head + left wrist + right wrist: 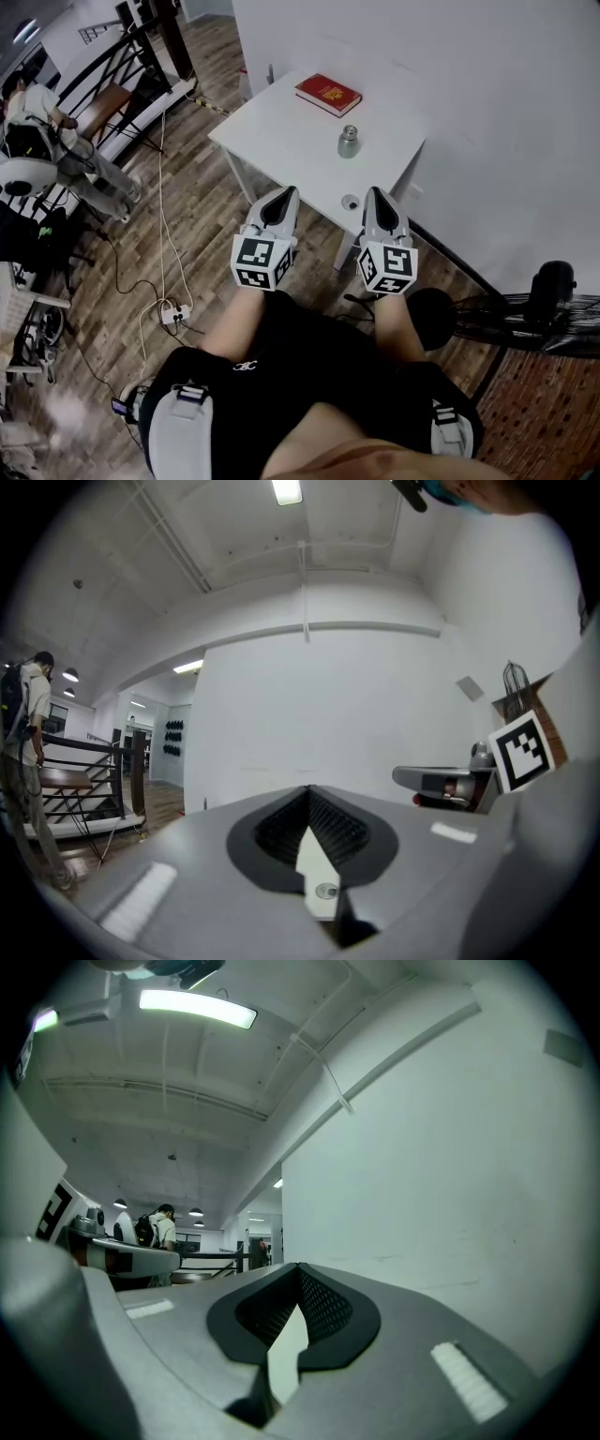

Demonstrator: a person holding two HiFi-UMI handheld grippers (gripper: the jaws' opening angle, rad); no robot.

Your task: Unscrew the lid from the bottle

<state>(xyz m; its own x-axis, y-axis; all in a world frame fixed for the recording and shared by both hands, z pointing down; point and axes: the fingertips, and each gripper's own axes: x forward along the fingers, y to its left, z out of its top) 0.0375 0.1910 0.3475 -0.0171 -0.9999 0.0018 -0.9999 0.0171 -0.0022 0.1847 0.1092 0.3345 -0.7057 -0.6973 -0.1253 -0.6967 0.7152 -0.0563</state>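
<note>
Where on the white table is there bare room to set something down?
Largest bare patch: left half of the table, bordered by the red book, the bottle and the left corner. A narrower strip lies right of the bottle. Crowded: the near edge, where a small round object sits between the shut left gripper and right gripper.

Silver bottle [349,142] stands upright on white table [281,131].

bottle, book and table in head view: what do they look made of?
Bottle: likely metal with a brushed steel look; dull silver-grey body with a soft sheen.
Book: red cover, probably card or cloth board; flat, matte, with a small gold mark.
Table: white matte top, perhaps laminate or painted board; too far to tell.
</note>
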